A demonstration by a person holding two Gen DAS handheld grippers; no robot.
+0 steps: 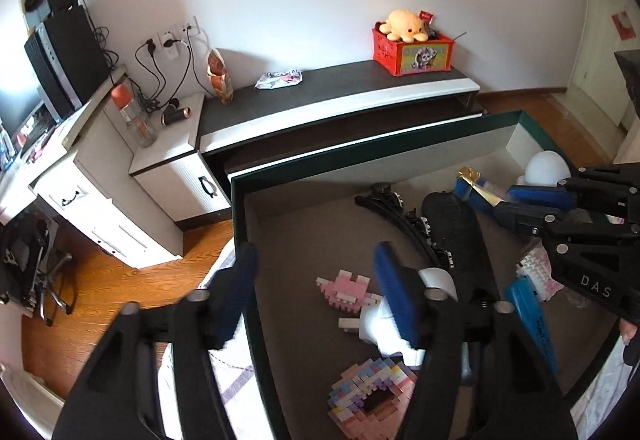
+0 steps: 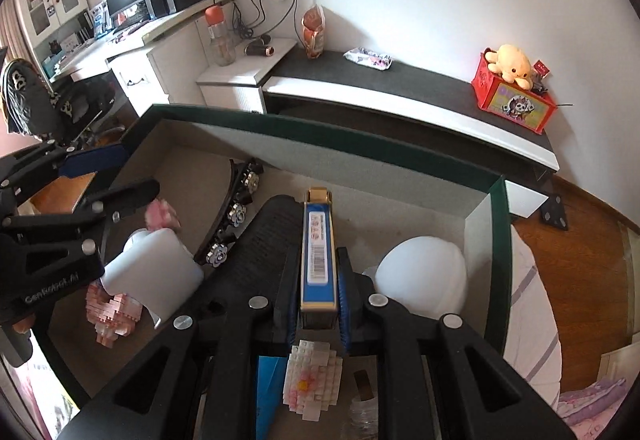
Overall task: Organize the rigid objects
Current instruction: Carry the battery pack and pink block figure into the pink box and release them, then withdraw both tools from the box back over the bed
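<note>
A dark green box (image 1: 240,207) with a grey-brown floor holds the objects. My right gripper (image 2: 318,304) is shut on a slim blue and gold box (image 2: 318,248), held level above the green box (image 2: 496,224); it also shows in the left wrist view (image 1: 478,191). My left gripper (image 1: 316,272) is open and empty over the box's left wall. Below it lie a pink block figure (image 1: 346,286), a white bottle (image 1: 384,324) and a pastel block ring (image 1: 372,396). A black mesh pad (image 2: 256,248), black hair clips (image 2: 236,215) and a white dome (image 2: 424,280) lie inside.
A low black and white cabinet (image 1: 340,95) runs behind the box with a red crate and yellow plush (image 1: 412,47) on it. A white desk unit (image 1: 100,199) with a computer stands at the left. Wooden floor (image 1: 100,288) and striped bedding (image 2: 532,304) surround the box.
</note>
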